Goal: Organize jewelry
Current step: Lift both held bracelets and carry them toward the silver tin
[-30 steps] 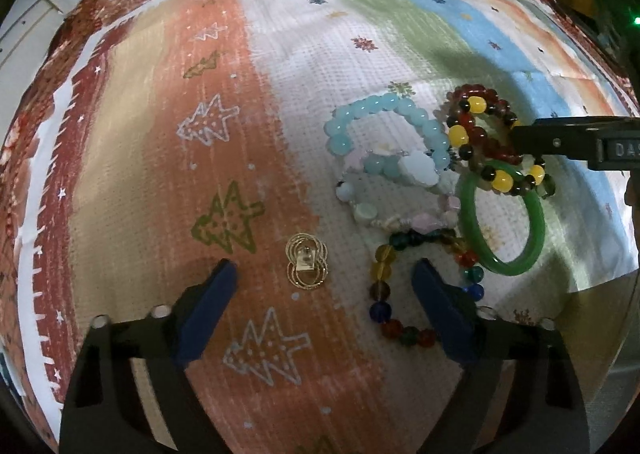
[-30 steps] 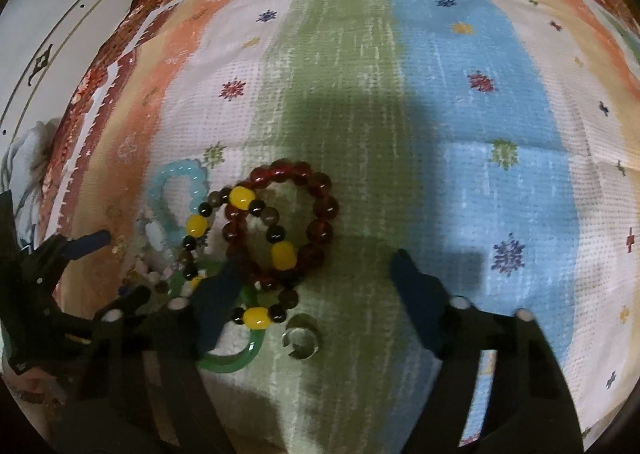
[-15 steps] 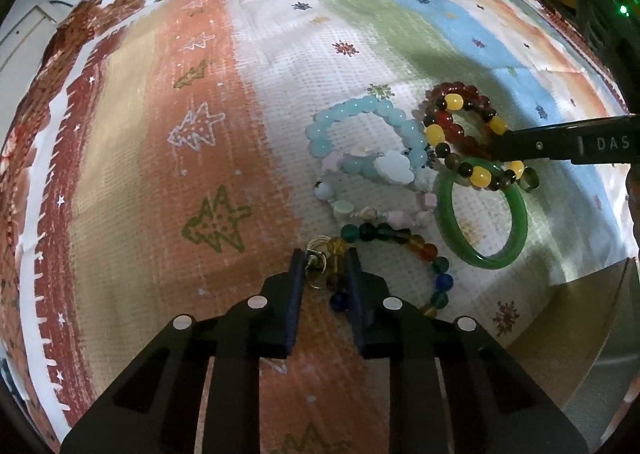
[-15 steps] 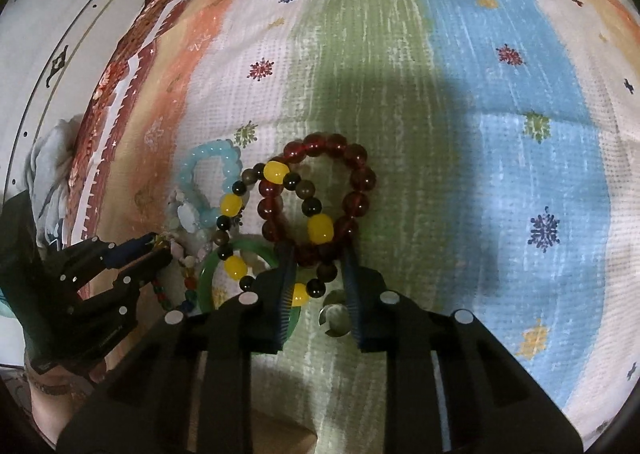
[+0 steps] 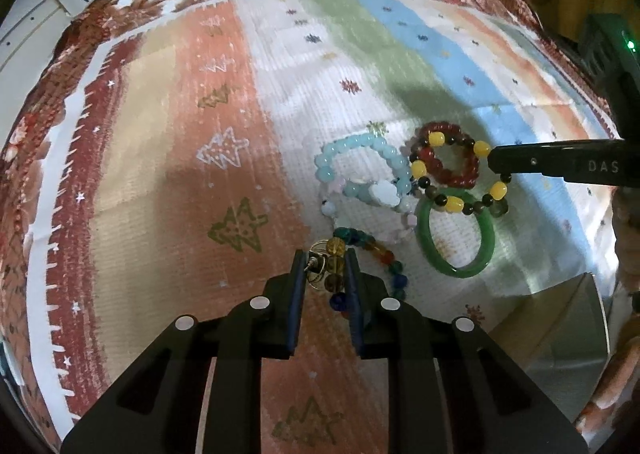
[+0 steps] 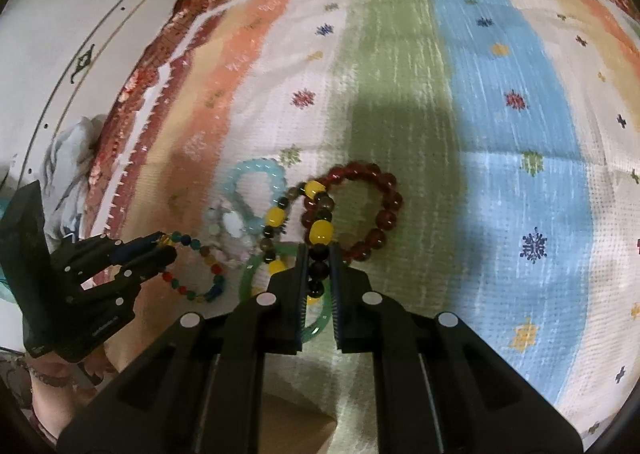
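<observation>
Gold trinket [image 5: 316, 268] half-hidden, blurred between left gripper's [image 5: 323, 272] jaws.

cloth [image 5: 168, 182]: your stripes run orange, white, green, blue, with tree and star motifs | bangle [image 5: 456, 270]: green, right of your left fingers [image 5: 298, 294] | bracelets: dark red [image 6: 380, 214], pale blue [image 5: 360, 146], multicoloured beads [image 6: 200, 294]

We seem to be in a home. A woven cloth [image 6: 500, 102] in orange, green and blue stripes, with a floral red border at its far edge, covers the surface. Beaded bracelets [image 5: 444, 162] and a green bangle [image 5: 456, 238] lie near its middle. Past the cloth's left edge we see a white panelled surface [image 6: 80, 38] and crumpled fabric [image 6: 76, 150].
</observation>
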Demonstrator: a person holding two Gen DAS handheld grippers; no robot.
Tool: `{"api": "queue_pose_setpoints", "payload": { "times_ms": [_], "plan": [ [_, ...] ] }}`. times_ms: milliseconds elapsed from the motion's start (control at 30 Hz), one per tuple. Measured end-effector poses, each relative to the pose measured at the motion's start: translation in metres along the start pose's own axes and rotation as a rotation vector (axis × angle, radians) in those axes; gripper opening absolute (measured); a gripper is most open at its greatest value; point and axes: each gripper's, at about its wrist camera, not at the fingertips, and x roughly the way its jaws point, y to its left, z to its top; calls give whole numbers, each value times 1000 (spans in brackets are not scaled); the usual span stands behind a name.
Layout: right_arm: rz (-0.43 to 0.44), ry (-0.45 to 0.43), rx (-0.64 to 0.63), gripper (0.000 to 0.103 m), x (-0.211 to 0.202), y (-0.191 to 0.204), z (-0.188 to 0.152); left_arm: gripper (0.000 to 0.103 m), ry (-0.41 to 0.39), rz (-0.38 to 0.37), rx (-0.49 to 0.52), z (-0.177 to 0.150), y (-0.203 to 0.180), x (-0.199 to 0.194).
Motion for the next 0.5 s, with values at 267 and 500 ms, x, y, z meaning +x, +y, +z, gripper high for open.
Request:
{"api": "queue_pose_setpoints", "payload": {
  "times_ms": [267,500],
  "plan": [
    [-11,-42,-45,11,-18,14,-2,18,-45,-14,-14,-1,4,-17],
    [-43,-104,-83,11,-38,21,-4,18,-102,-8,35,-3,-9,-35]
  ]
}}
